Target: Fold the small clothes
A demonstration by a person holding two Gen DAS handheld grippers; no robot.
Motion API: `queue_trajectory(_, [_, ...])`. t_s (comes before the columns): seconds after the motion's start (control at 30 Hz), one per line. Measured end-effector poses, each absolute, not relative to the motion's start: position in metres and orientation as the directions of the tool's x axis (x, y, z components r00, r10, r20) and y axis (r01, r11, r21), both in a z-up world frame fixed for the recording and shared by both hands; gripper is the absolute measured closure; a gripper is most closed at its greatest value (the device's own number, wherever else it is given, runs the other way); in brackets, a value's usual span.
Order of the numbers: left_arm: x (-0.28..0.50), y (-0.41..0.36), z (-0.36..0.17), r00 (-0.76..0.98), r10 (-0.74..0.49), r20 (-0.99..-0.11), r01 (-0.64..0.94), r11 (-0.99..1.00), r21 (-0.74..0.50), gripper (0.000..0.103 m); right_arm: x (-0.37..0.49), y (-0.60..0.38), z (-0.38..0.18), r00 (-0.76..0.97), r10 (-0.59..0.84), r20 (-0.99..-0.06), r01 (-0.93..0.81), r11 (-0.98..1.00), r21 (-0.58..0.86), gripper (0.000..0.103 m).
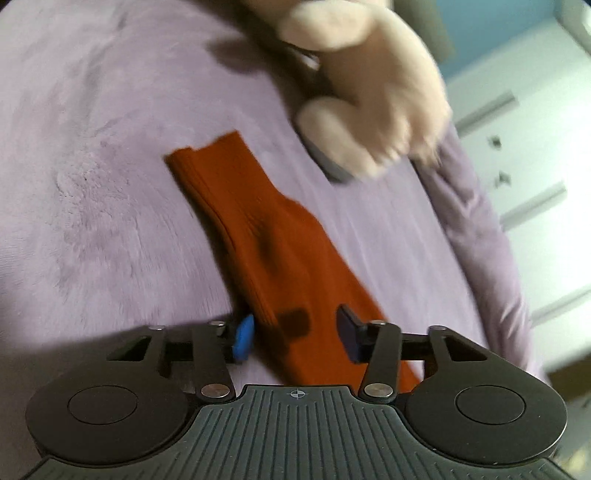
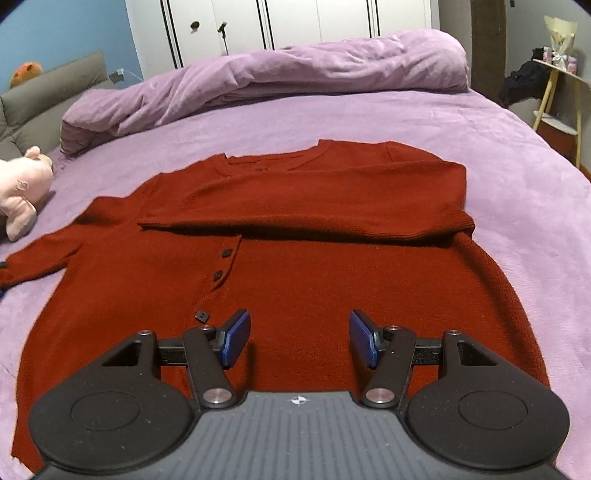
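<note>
A rust-red buttoned cardigan (image 2: pixel 295 266) lies flat on the purple bed (image 2: pixel 517 177). Its right sleeve (image 2: pixel 306 218) is folded across the chest. Its left sleeve (image 2: pixel 48 254) stretches out to the left. In the left wrist view that sleeve (image 1: pixel 266 236) runs from the cuff at upper left down between the fingers. My left gripper (image 1: pixel 295 338) is open, straddling the sleeve low over it. My right gripper (image 2: pixel 299 338) is open and empty, hovering over the cardigan's lower front near the button placket.
A pink plush toy (image 2: pixel 20 188) lies on the bed left of the cardigan and close above the sleeve cuff in the left wrist view (image 1: pixel 373 85). A rolled purple duvet (image 2: pixel 280 70) lies across the far bed. White wardrobes (image 2: pixel 280 22) stand behind.
</note>
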State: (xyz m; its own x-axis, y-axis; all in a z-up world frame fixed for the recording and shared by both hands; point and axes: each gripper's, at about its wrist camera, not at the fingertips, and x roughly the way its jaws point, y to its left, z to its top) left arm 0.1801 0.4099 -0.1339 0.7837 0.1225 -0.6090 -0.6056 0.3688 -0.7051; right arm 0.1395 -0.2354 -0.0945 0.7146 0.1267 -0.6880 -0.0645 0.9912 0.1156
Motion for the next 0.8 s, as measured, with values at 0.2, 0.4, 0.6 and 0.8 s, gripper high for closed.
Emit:
queue_trajectory(0.2, [0.179, 0.426, -0.143, 0.788, 0.123, -0.603, -0.610, 0.292, -0.737, 0.092, 0.144, -0.235, -0.094, 0.712, 0.098, -0.695, -0.050, 0.995, 0.089, 0.044])
queue_trajectory(0.4, [0.198, 0.361, -0.075, 0.860, 0.098, -0.500, -0.443, 0.629, -0.639, 0.094, 0.146, -0.245, -0.090, 0.731, 0.097, -0.676, -0.030, 0.994, 0.110, 0.044])
queue_trajectory(0.6, [0.232, 0.185, 0.001, 0.908, -0.247, -0.338, 0.049, 0.865, -0.500, 0.093, 0.142, -0.258, -0.080, 0.763, 0.115, -0.636, -0.003, 0.985, 0.174, 0.044])
queue_trajectory(0.8, [0.239, 0.061, -0.027, 0.774, -0.419, -0.476, 0.226, 0.884, -0.410, 0.046, 0.142, -0.275, -0.076, 0.768, 0.132, -0.627, 0.016, 0.974, 0.224, 0.044])
